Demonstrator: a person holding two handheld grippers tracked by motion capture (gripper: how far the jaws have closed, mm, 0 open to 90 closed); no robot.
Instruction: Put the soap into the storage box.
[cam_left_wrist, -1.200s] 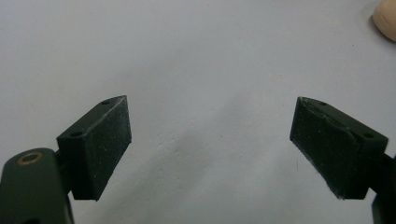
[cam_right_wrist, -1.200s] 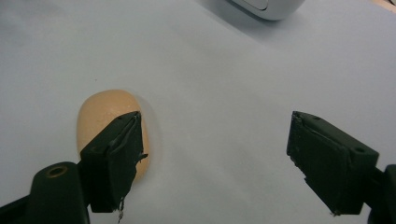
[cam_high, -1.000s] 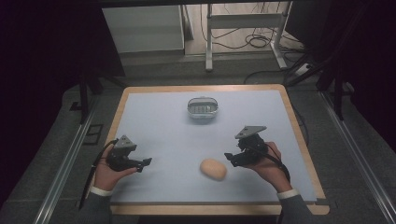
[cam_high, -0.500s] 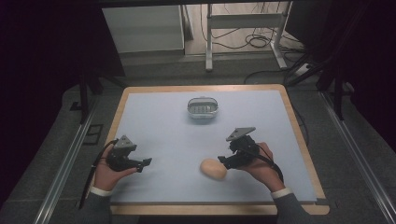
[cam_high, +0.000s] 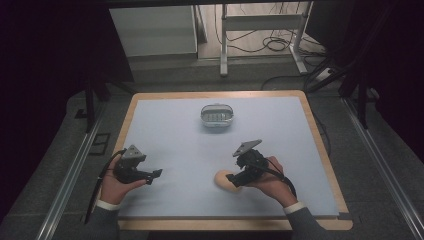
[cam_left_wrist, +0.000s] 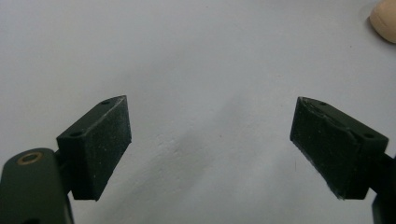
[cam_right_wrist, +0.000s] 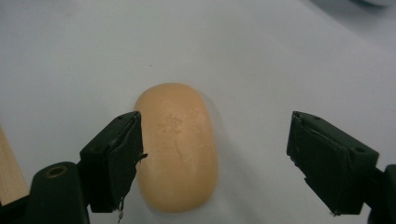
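A small oval metal dish (cam_high: 217, 115) sits toward the far middle of the table (cam_high: 170, 130); what lies in it is too small to tell. Near the front edge lies a pale orange oval bar of soap (cam_right_wrist: 178, 144) (a faint embossed mark on top). The right gripper (cam_right_wrist: 212, 158) stands spread around it, 1 jaw beside its edge. The left gripper (cam_left_wrist: 210, 144) is spread over bare table.
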